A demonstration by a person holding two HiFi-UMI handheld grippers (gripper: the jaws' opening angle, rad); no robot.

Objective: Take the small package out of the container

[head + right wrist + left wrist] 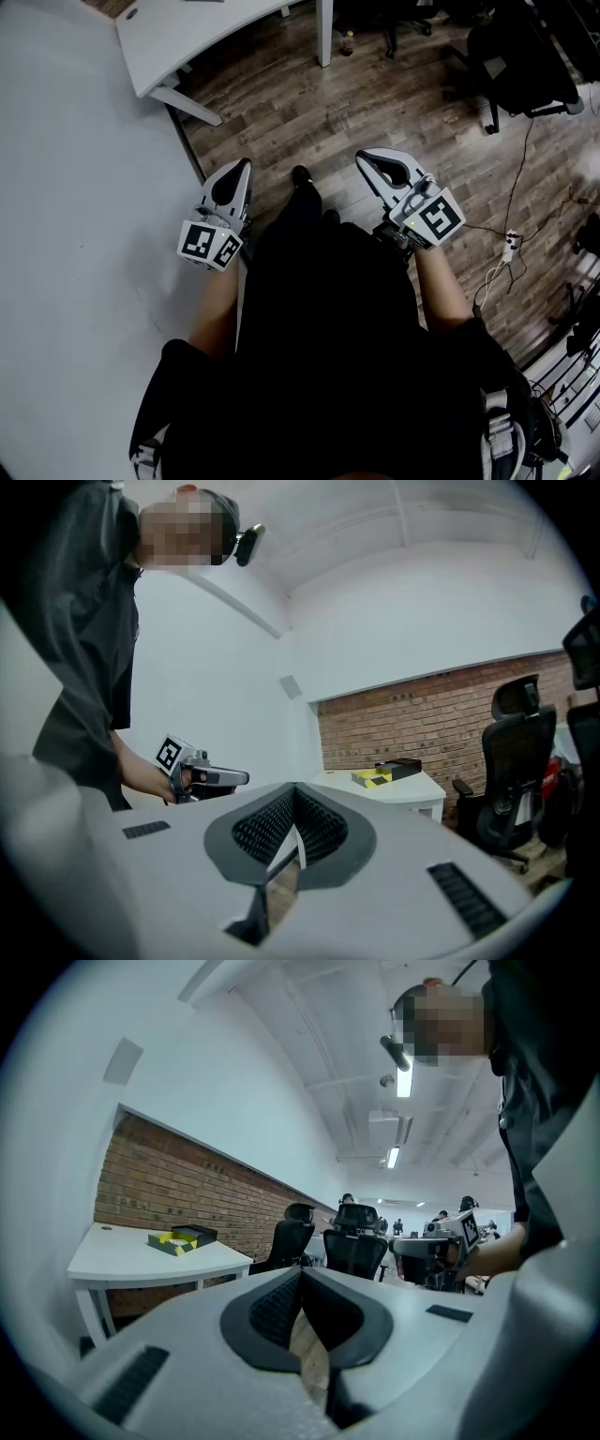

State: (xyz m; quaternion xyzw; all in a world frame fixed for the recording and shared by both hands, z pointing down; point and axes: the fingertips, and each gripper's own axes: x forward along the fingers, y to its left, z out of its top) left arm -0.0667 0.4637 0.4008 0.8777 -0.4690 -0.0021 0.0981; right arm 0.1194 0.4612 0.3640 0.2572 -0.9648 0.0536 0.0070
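A black and yellow container (183, 1238) lies open on a white table (141, 1265) by the brick wall, far ahead of both grippers. It shows again as the container (386, 772) in the right gripper view. The small package cannot be made out at this distance. My left gripper (245, 166) is held at waist height over the wooden floor, jaws shut with nothing between them. My right gripper (362, 157) hangs level with it, also shut and empty. Each gripper sees the other: the right gripper (441, 1246) and the left gripper (202, 775).
A white table's corner (187, 37) and leg stand ahead on the left in the head view. Black office chairs (520, 56) stand at the far right and cables (511, 246) lie on the wooden floor. More chairs (356, 1241) stand ahead, and a white wall runs along the left.
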